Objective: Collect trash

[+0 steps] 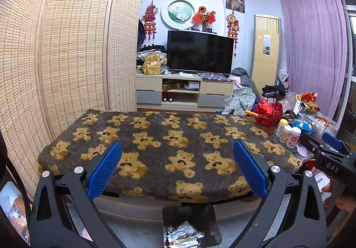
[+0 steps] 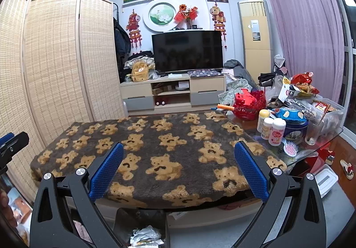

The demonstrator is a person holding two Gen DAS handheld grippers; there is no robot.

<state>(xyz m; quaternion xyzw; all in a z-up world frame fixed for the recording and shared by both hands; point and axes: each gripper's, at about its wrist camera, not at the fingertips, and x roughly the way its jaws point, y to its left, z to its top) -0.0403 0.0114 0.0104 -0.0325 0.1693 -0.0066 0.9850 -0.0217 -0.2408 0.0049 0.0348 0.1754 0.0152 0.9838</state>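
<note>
Plainly, both tools are held level above the near edge of the table, side by side, as if the person is pausing to look the room over. At far left a folding bamboo screen (image 1: 73,43) closes off that side. Next comes the left gripper (image 1: 176,167), its blue pads spread wide with nothing between them. Under it, on the floor against the table's near side, sits a dark bin (image 1: 191,225) with crumpled wrappers (image 1: 182,234) already in it, placed there, I would guess, so trash can be dropped straight off the edge. The bear-print blanket (image 2: 160,150) covers the tabletop and looks bare of litter. The right gripper (image 2: 178,168) is likewise gaping and empty. Far right, bottles (image 2: 272,129), a red basket (image 2: 249,105), a blue tin (image 2: 296,130) and snack bags (image 2: 302,83) crowd the glass corner; any remaining trash would likely be there, within the right tool's easier reach.
</note>
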